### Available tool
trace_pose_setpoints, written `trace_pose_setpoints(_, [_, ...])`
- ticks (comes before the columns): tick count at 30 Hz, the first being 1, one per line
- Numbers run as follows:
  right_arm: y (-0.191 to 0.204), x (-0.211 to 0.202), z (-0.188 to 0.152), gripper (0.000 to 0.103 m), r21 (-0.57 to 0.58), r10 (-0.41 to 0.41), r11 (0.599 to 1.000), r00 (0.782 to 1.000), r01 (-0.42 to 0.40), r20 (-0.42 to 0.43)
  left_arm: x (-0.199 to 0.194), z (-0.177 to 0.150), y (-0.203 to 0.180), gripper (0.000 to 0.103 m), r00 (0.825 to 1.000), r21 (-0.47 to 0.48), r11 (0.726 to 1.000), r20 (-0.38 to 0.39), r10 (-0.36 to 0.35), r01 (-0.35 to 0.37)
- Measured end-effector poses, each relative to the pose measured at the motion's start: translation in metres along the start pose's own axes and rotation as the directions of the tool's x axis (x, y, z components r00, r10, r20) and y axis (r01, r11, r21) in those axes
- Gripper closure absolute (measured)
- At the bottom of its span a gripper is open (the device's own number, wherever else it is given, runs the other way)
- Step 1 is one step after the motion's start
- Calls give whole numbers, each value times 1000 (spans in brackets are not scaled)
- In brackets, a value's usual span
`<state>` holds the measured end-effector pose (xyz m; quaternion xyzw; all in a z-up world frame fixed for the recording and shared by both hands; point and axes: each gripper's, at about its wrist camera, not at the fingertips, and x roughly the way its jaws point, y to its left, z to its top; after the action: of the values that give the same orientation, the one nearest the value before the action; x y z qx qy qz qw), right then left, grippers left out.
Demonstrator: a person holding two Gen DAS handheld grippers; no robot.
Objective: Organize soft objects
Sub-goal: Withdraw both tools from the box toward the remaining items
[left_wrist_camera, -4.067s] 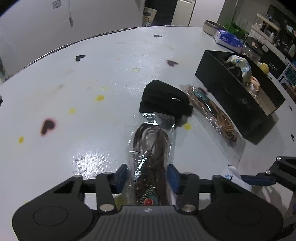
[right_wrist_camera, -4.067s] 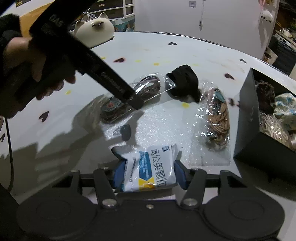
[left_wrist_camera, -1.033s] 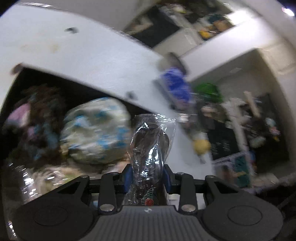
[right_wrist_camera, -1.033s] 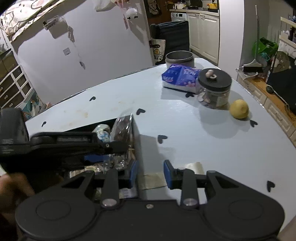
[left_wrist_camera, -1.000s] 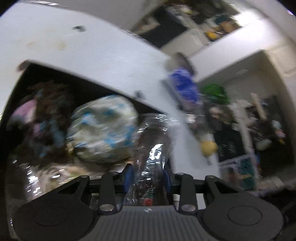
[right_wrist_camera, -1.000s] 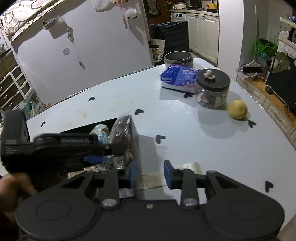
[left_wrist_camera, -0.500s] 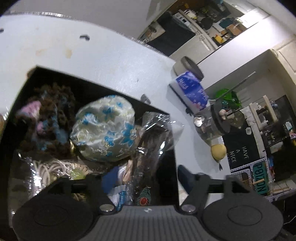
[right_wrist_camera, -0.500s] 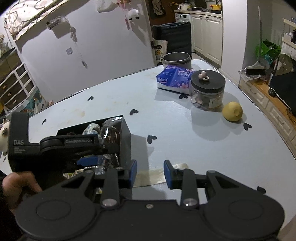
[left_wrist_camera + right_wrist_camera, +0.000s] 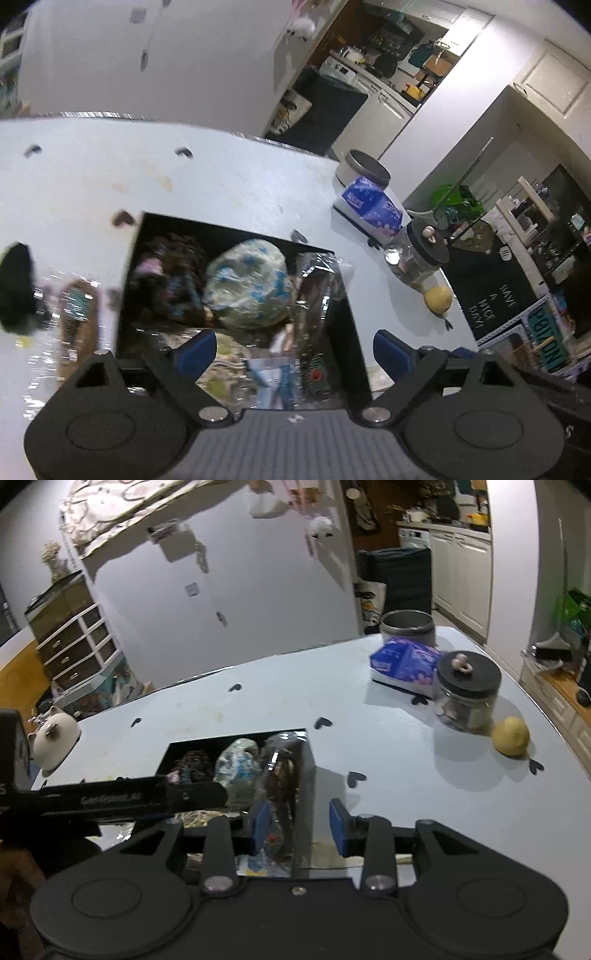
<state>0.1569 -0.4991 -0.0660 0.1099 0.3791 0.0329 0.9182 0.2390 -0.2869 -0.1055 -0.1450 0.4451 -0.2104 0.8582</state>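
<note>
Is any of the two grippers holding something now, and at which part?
Nothing is held. The left gripper and right gripper are both open above the black box.

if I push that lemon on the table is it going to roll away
Probably a little: the lemon is rounded and sits free on the smooth table. Its pointed end would likely make it wobble in a curve rather than run straight. It looks firm, not fragile.
</note>
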Motion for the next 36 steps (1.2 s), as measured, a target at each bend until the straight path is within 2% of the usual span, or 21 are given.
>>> trace_pose_setpoints(4, [7,-6,-3,57,-28,-1,1000,1000,2,24,-22,-4,5,3,998,14,999,40,39,-40])
trace_pose_setpoints(7, [12,-11,-8,46,-49,-5,999,999,7,42,-40,-10,10,0,995,26,997,70,73,-75])
trace_pose_setpoints(14, [25,-20,-17,21,-94,-26,995,997,33,72,-75,-27,25,0,983,49,988,119,139,-146])
trace_pose_setpoints(18, [36,-24,-22,13,-116,-62,991,995,72,84,-91,-34,35,0,977,56,982,123,175,-183])
trace_pose_setpoints(23, [50,-29,-29,0,-121,-58,990,993,71,102,-110,-40,50,0,968,58,975,145,206,-216])
trace_pose_setpoints(27, [65,-31,-35,0,-126,-73,988,988,91,138,-122,-40,62,0,964,60,972,157,214,-225])
trace_pose_setpoints(36, [108,-28,-43,0,-105,-87,989,984,103,154,-146,-34,97,0,962,87,969,168,213,-230])
